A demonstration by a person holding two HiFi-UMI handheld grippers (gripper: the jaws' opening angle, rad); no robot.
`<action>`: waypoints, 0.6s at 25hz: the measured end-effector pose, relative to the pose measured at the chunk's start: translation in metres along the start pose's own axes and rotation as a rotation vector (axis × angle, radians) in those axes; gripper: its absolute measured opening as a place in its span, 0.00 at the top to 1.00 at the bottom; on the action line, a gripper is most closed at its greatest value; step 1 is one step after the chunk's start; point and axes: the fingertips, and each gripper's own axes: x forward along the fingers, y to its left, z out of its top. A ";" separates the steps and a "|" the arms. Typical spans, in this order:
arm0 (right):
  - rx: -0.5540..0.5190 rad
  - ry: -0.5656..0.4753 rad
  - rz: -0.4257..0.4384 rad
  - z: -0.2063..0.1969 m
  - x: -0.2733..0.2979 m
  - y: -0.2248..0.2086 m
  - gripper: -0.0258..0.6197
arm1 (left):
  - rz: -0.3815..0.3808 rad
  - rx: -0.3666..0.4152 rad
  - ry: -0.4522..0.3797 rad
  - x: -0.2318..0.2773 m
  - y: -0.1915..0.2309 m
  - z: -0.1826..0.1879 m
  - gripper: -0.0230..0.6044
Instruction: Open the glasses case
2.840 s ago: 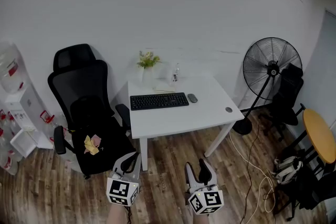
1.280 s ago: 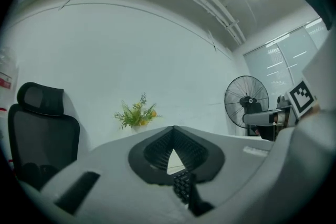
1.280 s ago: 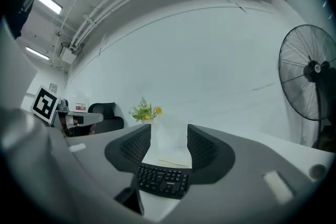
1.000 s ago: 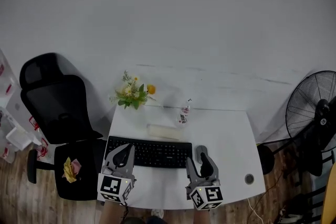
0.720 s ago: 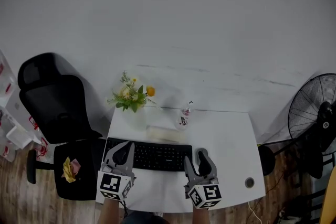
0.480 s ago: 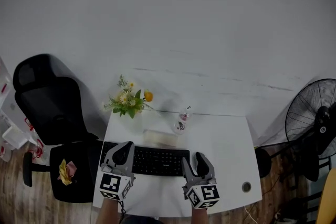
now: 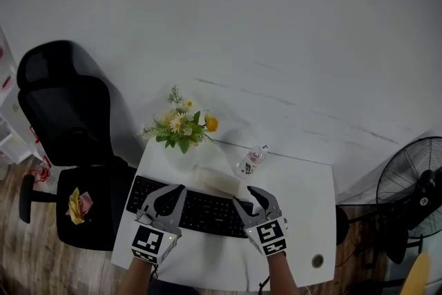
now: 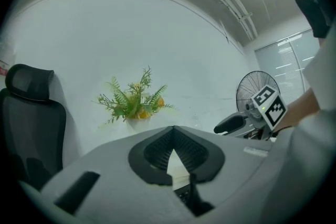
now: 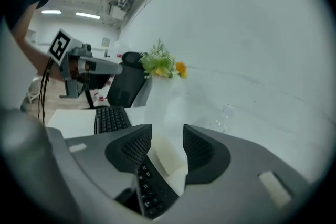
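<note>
Setting: A white rectangular worktop [image 7: 304,193] stands against a white wall and is seen from steeply above. A black office chair [image 7: 65,114] is at its left.

Glasses case: A pale cream oblong glasses case [image 7: 218,181] lies flat on the worktop, just behind a black computer keyboard [image 7: 200,209]. It sits between a vase of green and yellow flowers [image 7: 181,126] and a small clear bottle [image 7: 250,163]. No raised lid shows, so it looks closed, though the seam is too small to make out.

Left gripper: The grey left gripper [image 7: 170,193] hovers over the left half of the keyboard, apart from the case. Its jaws are pressed together at the tips, with nothing between them.

Right gripper: The grey right gripper [image 7: 253,197] hovers over the right end of the keyboard, near the case. Its jaws are spread and empty. In the right gripper view the case [image 9: 167,157] sits framed in the gap, a little beyond the tips.

Why held so: The spread jaws pointing at the case suggest the right gripper is lining up to take hold of it. The closed left gripper may be waiting, or ready to steady or push with its tip.

Contact: Neither gripper touches the case.
</note>
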 end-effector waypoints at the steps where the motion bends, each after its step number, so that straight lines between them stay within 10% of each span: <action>1: -0.053 0.042 0.036 -0.005 0.010 0.001 0.65 | -0.001 -0.003 0.003 0.001 0.000 -0.001 0.95; 9: -0.446 0.381 0.288 -0.074 0.070 0.019 0.65 | -0.007 -0.030 0.035 -0.002 -0.004 -0.022 0.95; 15: -0.553 0.521 0.319 -0.113 0.095 0.018 0.67 | -0.004 -0.043 0.038 -0.005 -0.001 -0.032 0.95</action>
